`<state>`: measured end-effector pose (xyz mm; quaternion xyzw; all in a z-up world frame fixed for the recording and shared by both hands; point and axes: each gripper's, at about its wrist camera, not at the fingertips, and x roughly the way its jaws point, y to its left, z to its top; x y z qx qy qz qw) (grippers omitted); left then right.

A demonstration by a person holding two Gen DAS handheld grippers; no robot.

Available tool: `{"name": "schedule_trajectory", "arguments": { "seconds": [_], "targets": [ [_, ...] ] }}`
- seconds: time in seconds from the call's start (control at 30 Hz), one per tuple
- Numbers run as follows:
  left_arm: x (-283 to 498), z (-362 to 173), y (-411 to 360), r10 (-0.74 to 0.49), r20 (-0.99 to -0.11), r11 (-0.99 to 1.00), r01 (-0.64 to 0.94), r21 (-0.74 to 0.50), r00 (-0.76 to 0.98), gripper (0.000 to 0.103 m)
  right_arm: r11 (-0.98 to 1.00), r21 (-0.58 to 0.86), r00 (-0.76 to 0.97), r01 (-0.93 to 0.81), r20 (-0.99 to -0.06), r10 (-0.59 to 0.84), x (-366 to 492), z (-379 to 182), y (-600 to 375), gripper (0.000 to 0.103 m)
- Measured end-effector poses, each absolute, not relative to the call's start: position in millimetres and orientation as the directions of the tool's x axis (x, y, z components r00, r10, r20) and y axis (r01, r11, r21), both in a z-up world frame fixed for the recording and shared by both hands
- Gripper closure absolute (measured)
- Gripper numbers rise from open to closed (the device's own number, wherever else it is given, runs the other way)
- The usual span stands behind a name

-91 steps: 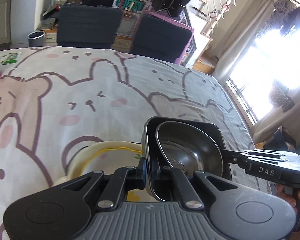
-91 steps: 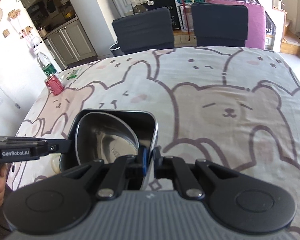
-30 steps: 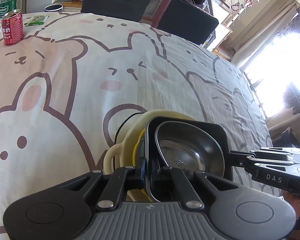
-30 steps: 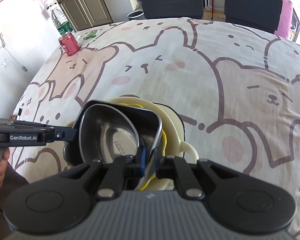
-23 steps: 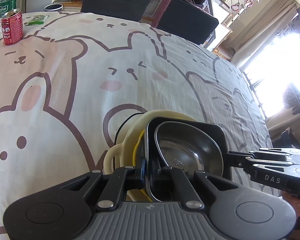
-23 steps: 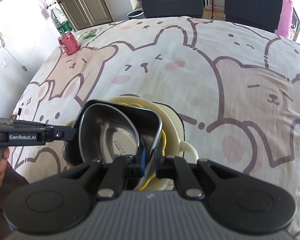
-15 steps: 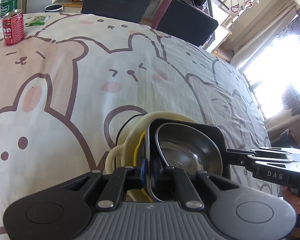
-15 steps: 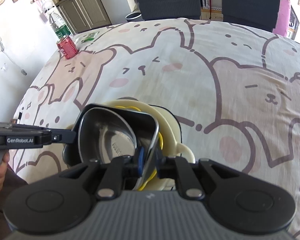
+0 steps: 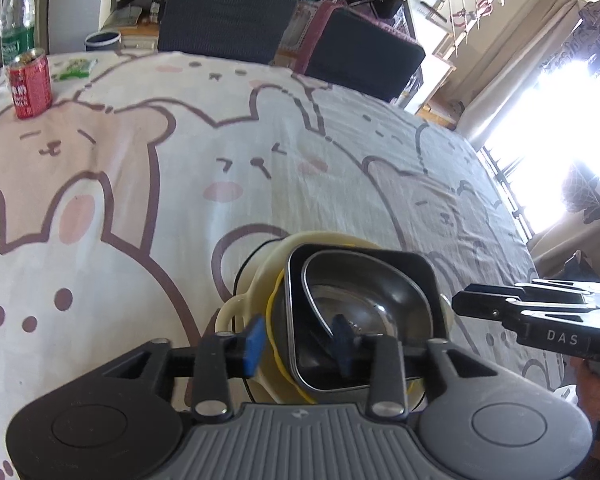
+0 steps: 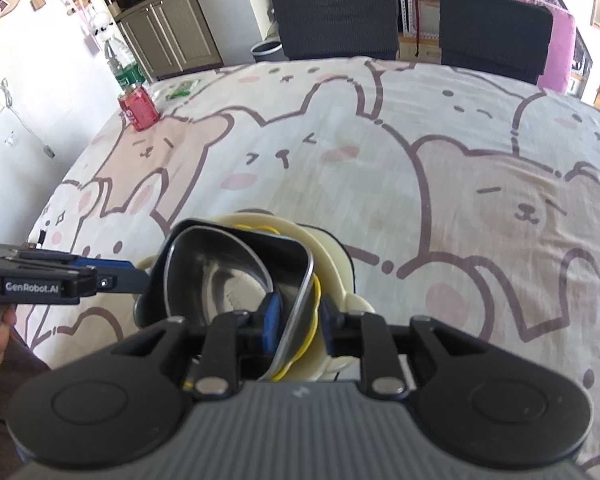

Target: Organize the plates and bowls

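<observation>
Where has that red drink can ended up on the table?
The red can stands upright at the table's far left corner in both wrist views, just in front of a green-labelled water bottle and left of a small green packet.

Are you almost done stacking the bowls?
Nearly. Done: the black square dish with the metal bowl inside sits in the cream bowl. In hand: nothing is gripped; the left gripper and right gripper have just been opening, each with the dish's rim between its fingers but not pinched. Left: pulling both grippers away. No other loose dishes show on the tablecloth.
</observation>
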<state>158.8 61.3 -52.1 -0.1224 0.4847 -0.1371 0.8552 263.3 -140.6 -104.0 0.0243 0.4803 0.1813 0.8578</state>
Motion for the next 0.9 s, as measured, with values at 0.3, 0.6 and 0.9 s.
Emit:
{"name": "schedule_trajectory", "arguments": {
  "seconds": [0.3,0.6,0.9],
  "targets": [
    [132,-17,63,-0.294,-0.732,0.955,0.15,-0.258,0.614,0.013,0.938,0.184,0.601,-0.293,-0.728,0.33,229,-69,-149,0.037],
    [88,5,59,-0.251,-0.667,0.968,0.165,-0.191,0.702,0.0,0.946,0.155,0.714,-0.283,-0.624,0.316,179,-43,-152,0.016],
    [34,20,51,-0.206,-0.586,0.978,0.15,-0.144,0.783,0.0,0.954,0.127,0.776,-0.272,-0.556,0.296,122,-41,-146,0.0]
  ]
}}
